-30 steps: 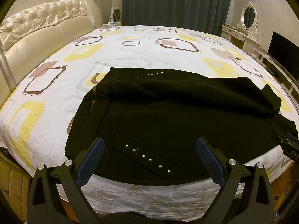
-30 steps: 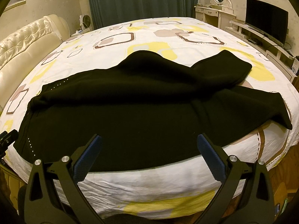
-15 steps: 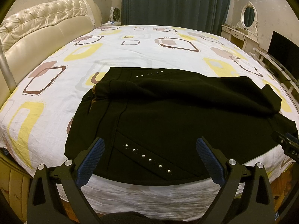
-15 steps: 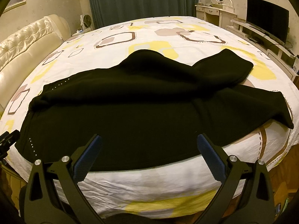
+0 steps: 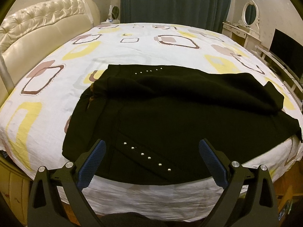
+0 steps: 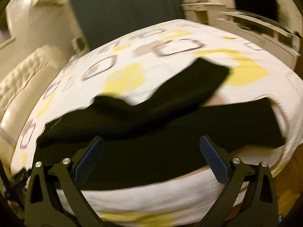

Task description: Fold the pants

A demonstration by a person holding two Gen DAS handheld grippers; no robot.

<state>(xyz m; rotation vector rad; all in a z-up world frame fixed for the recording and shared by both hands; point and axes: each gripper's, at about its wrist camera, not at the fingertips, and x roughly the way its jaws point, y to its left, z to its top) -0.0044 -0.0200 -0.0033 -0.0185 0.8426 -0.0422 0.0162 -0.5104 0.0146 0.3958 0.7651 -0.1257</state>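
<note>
Black pants (image 5: pixel 170 111) with silver studs lie spread across the near part of the bed, waist to the left, legs running to the right. My left gripper (image 5: pixel 152 151) is open and empty, hovering above the studded waist area near the bed's front edge. In the right wrist view the pants (image 6: pixel 161 132) are blurred; one leg end (image 6: pixel 206 75) lies folded back toward the far side. My right gripper (image 6: pixel 151 149) is open and empty, over the near leg.
The bed (image 5: pixel 132 49) has a white sheet with yellow and brown squares. A cream tufted headboard (image 5: pixel 43 30) stands at left. A dressing table with mirror (image 5: pixel 250 19) and a TV (image 5: pixel 287 54) stand at right. Dark curtains (image 5: pixel 174 1) hang behind.
The right wrist view is now blurred and tilted: my right gripper has swung quickly, moving toward the pants. The left gripper has barely moved. The pants lie as before.
</note>
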